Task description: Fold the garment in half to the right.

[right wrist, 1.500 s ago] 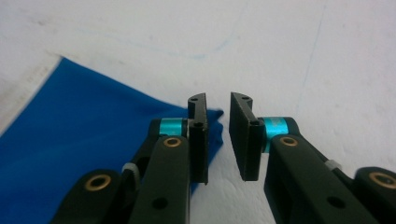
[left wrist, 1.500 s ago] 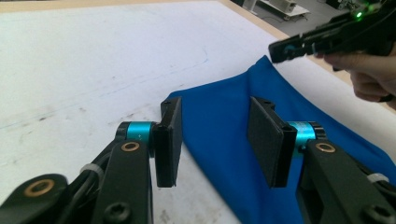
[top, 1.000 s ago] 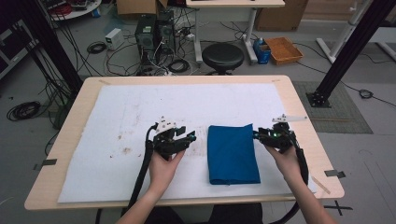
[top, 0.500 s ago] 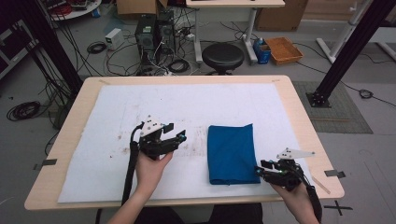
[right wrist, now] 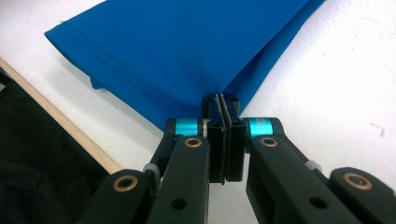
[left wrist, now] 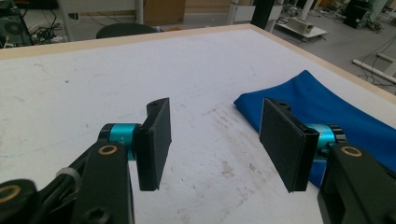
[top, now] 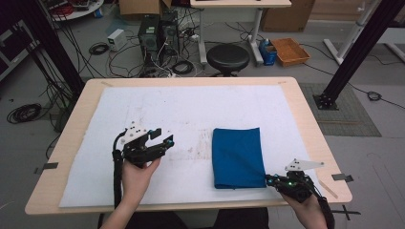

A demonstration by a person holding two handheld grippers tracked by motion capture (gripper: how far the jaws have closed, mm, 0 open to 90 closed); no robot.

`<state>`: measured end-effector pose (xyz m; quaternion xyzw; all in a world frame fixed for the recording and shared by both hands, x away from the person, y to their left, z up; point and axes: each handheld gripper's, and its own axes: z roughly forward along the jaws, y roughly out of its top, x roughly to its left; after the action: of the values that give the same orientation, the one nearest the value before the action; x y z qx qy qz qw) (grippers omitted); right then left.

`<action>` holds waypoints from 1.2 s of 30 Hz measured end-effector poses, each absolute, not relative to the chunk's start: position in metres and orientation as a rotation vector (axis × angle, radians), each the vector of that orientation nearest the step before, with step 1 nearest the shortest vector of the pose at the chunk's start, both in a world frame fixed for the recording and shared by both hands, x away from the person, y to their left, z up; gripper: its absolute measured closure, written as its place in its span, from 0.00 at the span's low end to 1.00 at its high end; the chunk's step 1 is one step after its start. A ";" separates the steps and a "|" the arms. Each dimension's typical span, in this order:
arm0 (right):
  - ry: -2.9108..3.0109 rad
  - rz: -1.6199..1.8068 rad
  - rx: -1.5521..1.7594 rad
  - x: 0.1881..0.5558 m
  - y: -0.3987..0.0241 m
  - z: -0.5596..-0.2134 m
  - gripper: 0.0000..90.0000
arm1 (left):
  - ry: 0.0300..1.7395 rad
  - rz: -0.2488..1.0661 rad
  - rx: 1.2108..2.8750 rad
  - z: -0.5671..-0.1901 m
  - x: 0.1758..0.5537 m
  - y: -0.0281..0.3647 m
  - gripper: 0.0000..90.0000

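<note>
A folded blue cloth [top: 237, 156] lies on the white mat, right of the middle. My right gripper [top: 268, 180] sits at the cloth's near right corner, and in the right gripper view it [right wrist: 221, 103] is shut on that corner of the blue cloth [right wrist: 187, 51]. My left gripper [top: 165, 141] hovers over the mat to the left of the cloth, apart from it. Its jaws stand wide open in the left gripper view, with nothing between the pads [left wrist: 156, 135], and the blue cloth [left wrist: 322, 107] lies beyond the right jaw.
The white mat [top: 181, 107] covers most of the wooden table [top: 305, 109]. The table's near edge [right wrist: 70, 135] runs close beside the held corner. A black stool [top: 228, 57], computer towers and cables stand on the floor beyond the far edge.
My right gripper came from the cloth's far right corner down to its near right corner and closed on it. My left gripper drew left, away from the cloth.
</note>
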<state>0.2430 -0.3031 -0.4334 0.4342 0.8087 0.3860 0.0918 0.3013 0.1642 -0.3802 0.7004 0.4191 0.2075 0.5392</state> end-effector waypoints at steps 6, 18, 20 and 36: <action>2.377 1.165 1.316 0.245 -0.311 -0.435 0.88 | 0.977 0.494 1.671 -0.378 0.300 0.167 0.47; 2.144 1.334 1.237 0.282 -0.317 -0.386 0.60 | 0.899 0.528 1.692 -0.366 0.301 0.188 0.41; 2.104 1.356 1.230 0.292 -0.316 -0.381 0.56 | 0.887 0.543 1.695 -0.364 0.303 0.192 0.41; 2.096 1.423 1.126 0.343 -0.306 -0.364 0.36 | 0.844 0.600 1.697 -0.358 0.313 0.215 0.41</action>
<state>0.3430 -0.3058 -0.3636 0.3993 0.7432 0.5046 0.1834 0.3128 0.2146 -0.3579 0.7154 0.3560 0.2528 0.5455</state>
